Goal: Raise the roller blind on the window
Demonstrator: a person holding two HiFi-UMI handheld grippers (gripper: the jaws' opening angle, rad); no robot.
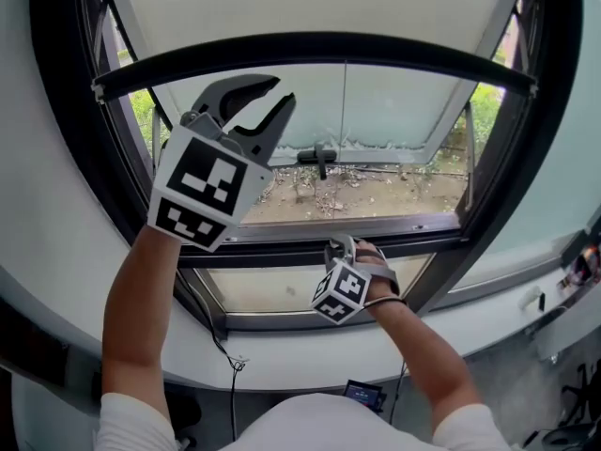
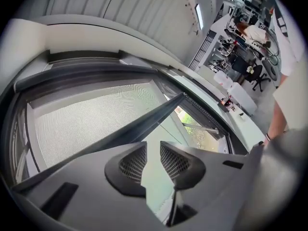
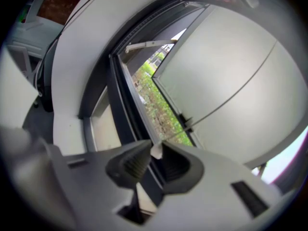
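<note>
Roller blind (image 1: 310, 3): fabric covers the upper part of the window. Its dark bottom bar (image 1: 319, 47) spans the full width of the opening, and below the bar the glass is uncovered. Gravel and grass show outside. The window handle (image 1: 322, 158) sits below the bar, near mid-width.

Left gripper (image 1: 285, 90): raised, just below the bar and left of its middle, tips angled up toward it. In the left gripper view the jaws (image 2: 153, 148) stand apart with nothing between the pads. The bar (image 2: 139, 126) runs diagonally beyond the tips, clear of them, with the woven fabric (image 2: 96, 124) on its far side. No contact seen.

Right gripper (image 1: 346, 247): well below the bar, beneath the handle and close to the lower window frame (image 1: 413, 224). In the right gripper view the jaws (image 3: 155, 150) are drawn in on a small white end piece (image 3: 157, 150) held between the tips. A thin pull cord (image 3: 211, 110) runs from that piece up across the pale fabric (image 3: 240, 71). Where the cord meets the bar cannot be made out.

Both forearms reach toward the window from below the bar.
</note>
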